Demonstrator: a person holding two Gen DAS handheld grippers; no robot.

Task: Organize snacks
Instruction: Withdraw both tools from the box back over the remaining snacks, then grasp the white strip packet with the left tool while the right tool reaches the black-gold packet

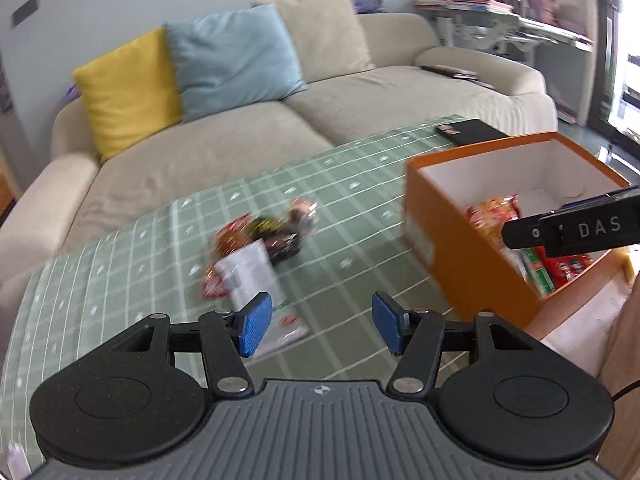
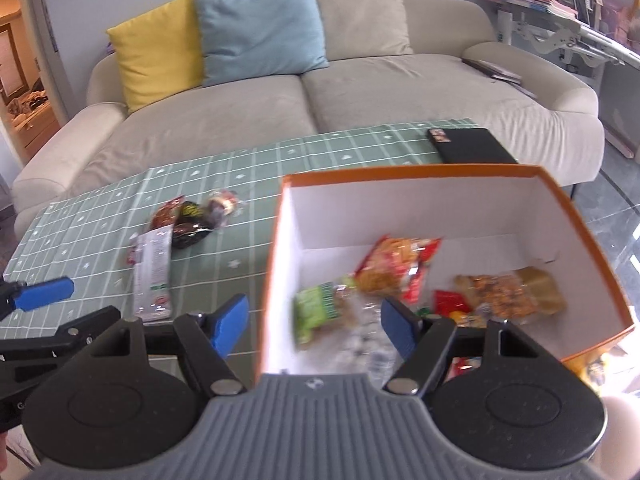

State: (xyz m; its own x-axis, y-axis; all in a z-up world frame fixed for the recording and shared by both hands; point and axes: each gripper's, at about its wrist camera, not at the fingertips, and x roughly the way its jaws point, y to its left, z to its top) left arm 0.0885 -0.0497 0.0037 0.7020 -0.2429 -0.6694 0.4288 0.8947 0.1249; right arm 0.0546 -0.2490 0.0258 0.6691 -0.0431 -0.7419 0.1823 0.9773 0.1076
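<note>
Nearest the lens in the left wrist view: left claw (image 1: 322, 326), blue pads (image 1: 256, 322) held apart, nothing between them, poised above the bench (image 1: 120, 272) with its green cloth of white grid lines. Just past the left pad, a white flat packet (image 1: 250, 276) at the near edge of a loose pile of snacks (image 1: 266, 240) lying on the cloth, blurred, with red, black and clear wrappers. To the right of the pile, an orange box (image 1: 452, 256), open-topped, white inside, standing on the same cloth.

Right wrist view: right claw (image 2: 314, 330), pads likewise apart and empty, straddling the near left wall of the orange box. Inside the box, several packets: a green one (image 2: 316, 306), an orange-red one (image 2: 390, 268) and a clear bag of brown pieces (image 2: 504, 296), all on the box floor. Black flat case (image 2: 472, 146) at the far right corner of the bench, apart from the box.

Behind the bench, a beige sofa (image 2: 360, 100) carrying 3 cushions: yellow (image 2: 156, 50), pale blue (image 2: 260, 28) and beige (image 2: 360, 16). Far right, a cluttered white shelf with books (image 2: 536, 0). Far left, an open doorway (image 2: 24, 80).
</note>
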